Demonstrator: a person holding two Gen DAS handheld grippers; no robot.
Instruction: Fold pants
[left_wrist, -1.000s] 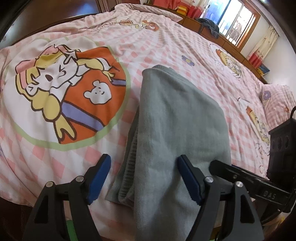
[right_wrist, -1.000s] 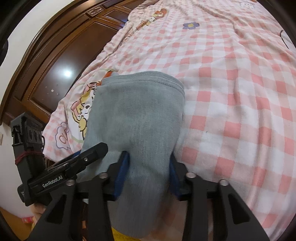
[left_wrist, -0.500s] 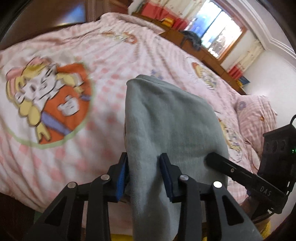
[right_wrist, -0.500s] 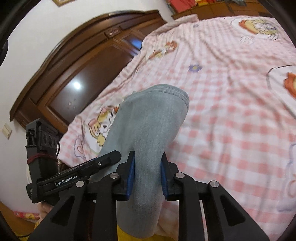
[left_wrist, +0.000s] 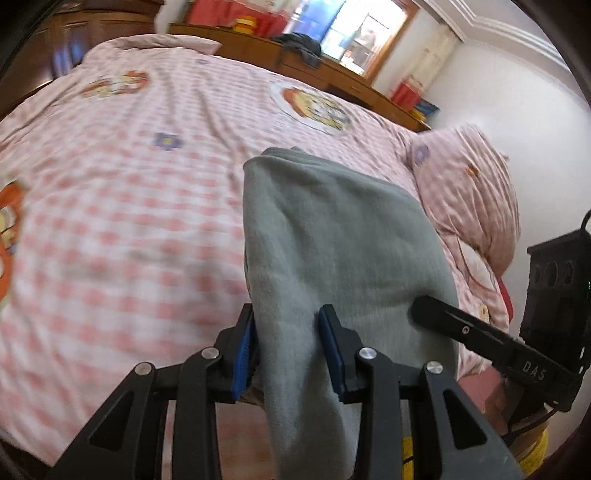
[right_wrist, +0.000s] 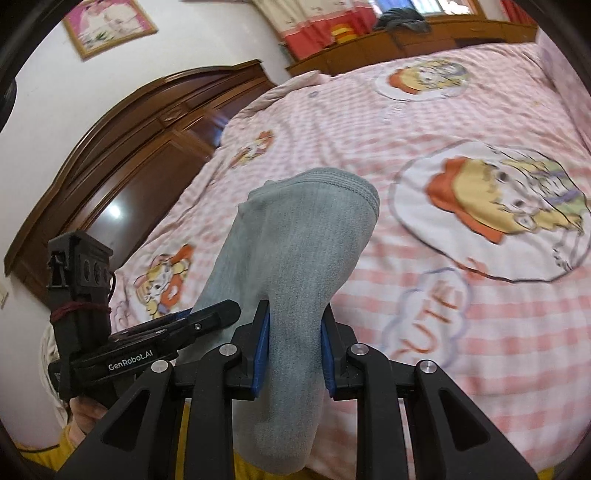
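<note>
The folded grey pants (left_wrist: 332, 236) hang lifted above a bed with a pink checked cover (left_wrist: 110, 229). My left gripper (left_wrist: 286, 345) is shut on their near edge, the blue pads pressing the cloth from both sides. In the right wrist view the same grey pants (right_wrist: 295, 258) rise between the blue pads of my right gripper (right_wrist: 293, 350), which is shut on them too. Each view shows the other gripper beside the cloth: the right one (left_wrist: 480, 343) at the right, the left one (right_wrist: 159, 343) at the left. The pants' far hem stands up, off the cover.
A pink checked pillow (left_wrist: 469, 192) lies at the bed's right end. A dark wooden headboard or wardrobe (right_wrist: 110, 173) stands to the left. A wooden ledge (left_wrist: 325, 70) with clothes runs under the window behind the bed. Cartoon prints (right_wrist: 506, 206) mark the cover.
The left gripper went from open around the pants to shut on them. Both grippers rose and swung across the bed, lifting the pants off the cover.
</note>
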